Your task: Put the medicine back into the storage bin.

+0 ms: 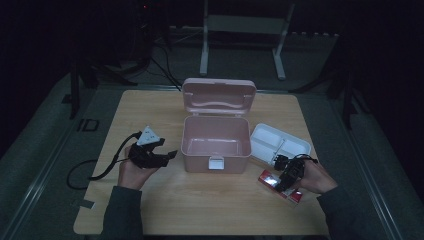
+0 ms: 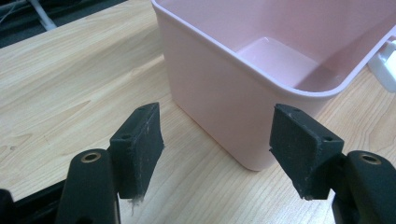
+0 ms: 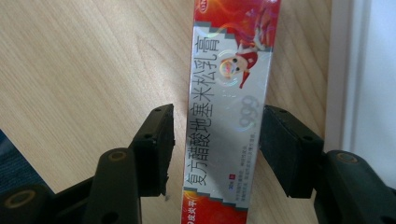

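Observation:
An open pink box point(image 1: 200, 161) stands mid-table, its lid point(image 1: 219, 95) tipped back and its inside bare. My left gripper point(image 1: 167, 149) is held just left of it, open. In the left gripper view the open gripper point(image 2: 217, 144) faces the pink box's corner point(image 2: 210, 93) with nothing between the jaws. A red and silver ointment carton point(image 1: 267, 179) lies flat to the right of the pink box. My right gripper point(image 1: 281, 181) is over it. In the right gripper view the gripper point(image 3: 217, 144) straddles the carton point(image 3: 229, 70); a gap shows at the left pad point(image 3: 156, 144).
A white two-part tray point(image 1: 265, 137) sits right of the pink box, and its rim point(image 3: 369, 70) lies close beside the carton. A black cable point(image 1: 100, 167) trails from the left gripper off the table's left edge. The room around the table is dark.

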